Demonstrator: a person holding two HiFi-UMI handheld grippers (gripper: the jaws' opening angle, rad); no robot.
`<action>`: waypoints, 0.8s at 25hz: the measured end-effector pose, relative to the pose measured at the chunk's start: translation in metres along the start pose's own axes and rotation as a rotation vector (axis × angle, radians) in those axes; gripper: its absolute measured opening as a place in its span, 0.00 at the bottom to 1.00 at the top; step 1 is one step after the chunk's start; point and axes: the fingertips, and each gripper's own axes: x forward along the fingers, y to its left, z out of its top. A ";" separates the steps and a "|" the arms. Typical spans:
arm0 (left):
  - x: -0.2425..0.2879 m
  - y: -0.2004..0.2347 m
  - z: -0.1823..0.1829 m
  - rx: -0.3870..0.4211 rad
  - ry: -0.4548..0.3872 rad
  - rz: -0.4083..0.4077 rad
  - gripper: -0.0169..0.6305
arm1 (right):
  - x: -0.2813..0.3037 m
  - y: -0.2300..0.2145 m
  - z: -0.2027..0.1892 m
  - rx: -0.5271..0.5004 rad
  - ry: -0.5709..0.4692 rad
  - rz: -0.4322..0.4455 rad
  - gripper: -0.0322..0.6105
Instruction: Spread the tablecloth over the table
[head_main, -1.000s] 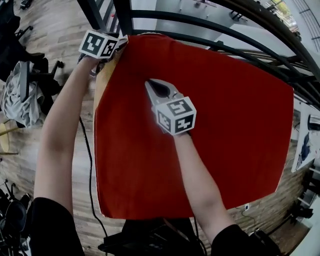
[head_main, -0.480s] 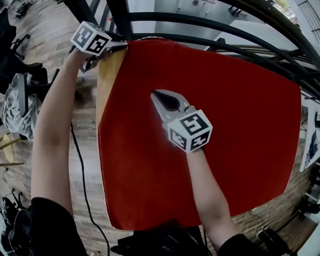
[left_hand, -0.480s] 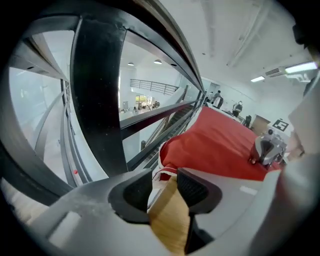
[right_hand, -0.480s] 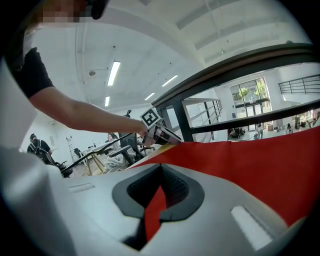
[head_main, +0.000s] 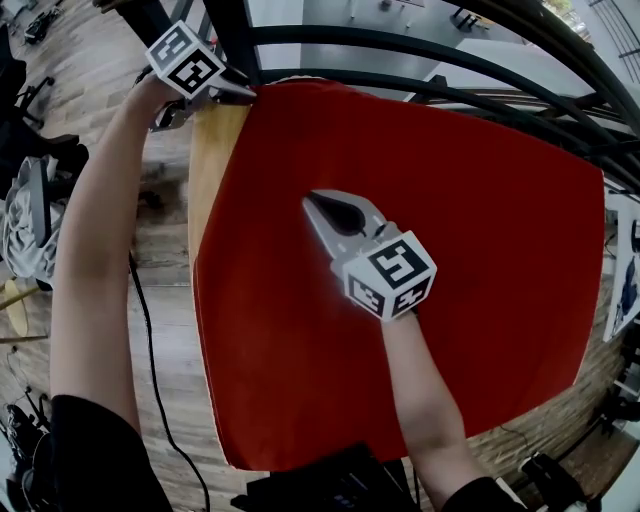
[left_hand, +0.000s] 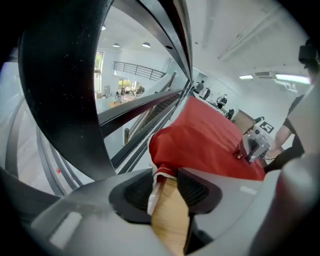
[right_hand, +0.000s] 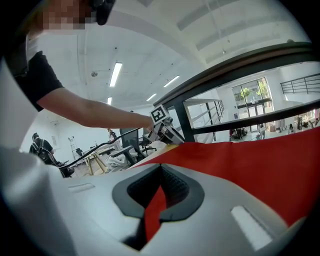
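Red cloth fills most of the head view: the tablecloth (head_main: 450, 250) lies flat on the wooden surface (head_main: 212, 170) and covers nearly all of it; only a pale strip of wood shows along the left side, wide at the far end and narrowing toward the near end. The near edge of the cloth is partly hidden behind dark clothing at the bottom of the view, and the right forearm covers a band through its middle; the far edge runs just beside a black railing (head_main: 400, 60). The longer side seems to go from left to right, with the far edge slanting down to the right; the wide lens bends every edge, so I cannot say this firmly.

At the far left corner is the left hand-held gripper (head_main: 235, 92), pointing steeply down; its jaws are opening, and between them are the white-hemmed corner of the cloth and a strip of pale wood (left_hand: 167, 190); whether the pads touch the hem is hard to make out. The right hand-held gripper (head_main: 312, 203) rests on the middle of the cloth, pointing toward the far left; its jaws are pressed together on a thin raised fold of the red cloth (right_hand: 159, 192).
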 end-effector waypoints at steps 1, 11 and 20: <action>0.000 -0.002 0.002 -0.006 0.004 -0.024 0.20 | 0.000 -0.001 0.001 -0.003 -0.003 0.001 0.06; -0.044 0.042 -0.003 0.170 0.146 0.302 0.05 | -0.005 -0.006 0.000 -0.007 -0.002 -0.014 0.07; -0.087 0.076 -0.041 0.105 0.120 0.697 0.07 | 0.002 -0.003 -0.006 -0.055 0.053 -0.036 0.06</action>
